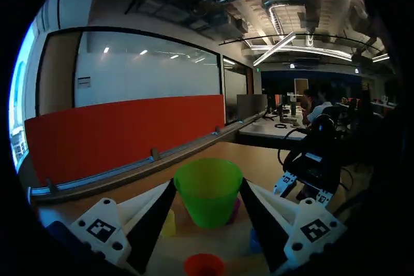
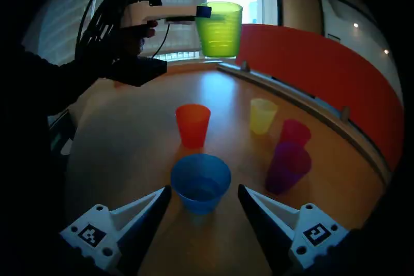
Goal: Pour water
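My left gripper (image 1: 207, 209) is shut on a green cup (image 1: 208, 193), which stays upright and is raised well above the table. The right gripper view has the same green cup (image 2: 219, 27) high at the back, held out by a hand (image 2: 138, 31). A blue cup (image 2: 201, 182) stands on the table just ahead of my right gripper (image 2: 203, 189), which is open, one fingertip at each side of the cup's near wall. I cannot tell whether either cup holds water. The right gripper (image 1: 305, 185) also appears across the table in the left gripper view.
On the wooden table (image 2: 129, 136) stand an orange cup (image 2: 192, 125), a yellow cup (image 2: 262, 115), a magenta cup (image 2: 295, 132) and a purple cup (image 2: 287, 166). A red partition (image 2: 331, 76) runs along the table's far edge. The orange cup (image 1: 204, 264) lies below the green one.
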Tool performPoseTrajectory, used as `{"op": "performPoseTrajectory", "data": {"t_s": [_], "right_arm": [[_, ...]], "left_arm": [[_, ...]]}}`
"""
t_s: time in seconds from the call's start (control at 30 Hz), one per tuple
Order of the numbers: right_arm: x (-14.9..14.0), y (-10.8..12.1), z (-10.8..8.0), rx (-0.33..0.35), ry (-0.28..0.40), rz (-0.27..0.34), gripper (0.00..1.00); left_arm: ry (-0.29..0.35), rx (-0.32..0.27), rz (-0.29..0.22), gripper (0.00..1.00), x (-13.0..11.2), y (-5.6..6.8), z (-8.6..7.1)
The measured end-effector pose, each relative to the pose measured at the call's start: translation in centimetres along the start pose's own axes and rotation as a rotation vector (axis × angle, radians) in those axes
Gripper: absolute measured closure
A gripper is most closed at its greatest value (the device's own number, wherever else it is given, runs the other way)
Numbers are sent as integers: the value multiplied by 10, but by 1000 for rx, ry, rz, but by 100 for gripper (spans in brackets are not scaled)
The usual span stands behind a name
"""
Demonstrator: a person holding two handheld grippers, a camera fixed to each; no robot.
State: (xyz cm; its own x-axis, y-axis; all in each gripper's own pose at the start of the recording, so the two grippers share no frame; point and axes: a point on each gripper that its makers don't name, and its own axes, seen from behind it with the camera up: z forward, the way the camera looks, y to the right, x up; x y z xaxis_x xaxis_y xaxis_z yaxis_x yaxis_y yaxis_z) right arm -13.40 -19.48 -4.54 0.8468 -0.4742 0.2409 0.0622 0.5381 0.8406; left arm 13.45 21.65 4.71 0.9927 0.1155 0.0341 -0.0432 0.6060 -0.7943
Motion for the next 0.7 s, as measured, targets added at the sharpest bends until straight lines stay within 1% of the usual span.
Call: {"op": "performPoseTrajectory", "data": {"t_s": [0.2,0.37,0.5,0.7], "right_arm": [[-5,-1,9,7,-8,-4,1],[-8,-3,21,15,-8,-8,1],[-5,-3,31,19,6,-8,1],[-2,-3,40,26,21,-3,1]], "left_arm": [[1,14,-12,12,0,-5,-6],[-3,26,-16,12,-3,-8,-12],[-10,36,-18,12,-8,-11,-16],[-17,46,-24,12,-14,-14,-22]]}}
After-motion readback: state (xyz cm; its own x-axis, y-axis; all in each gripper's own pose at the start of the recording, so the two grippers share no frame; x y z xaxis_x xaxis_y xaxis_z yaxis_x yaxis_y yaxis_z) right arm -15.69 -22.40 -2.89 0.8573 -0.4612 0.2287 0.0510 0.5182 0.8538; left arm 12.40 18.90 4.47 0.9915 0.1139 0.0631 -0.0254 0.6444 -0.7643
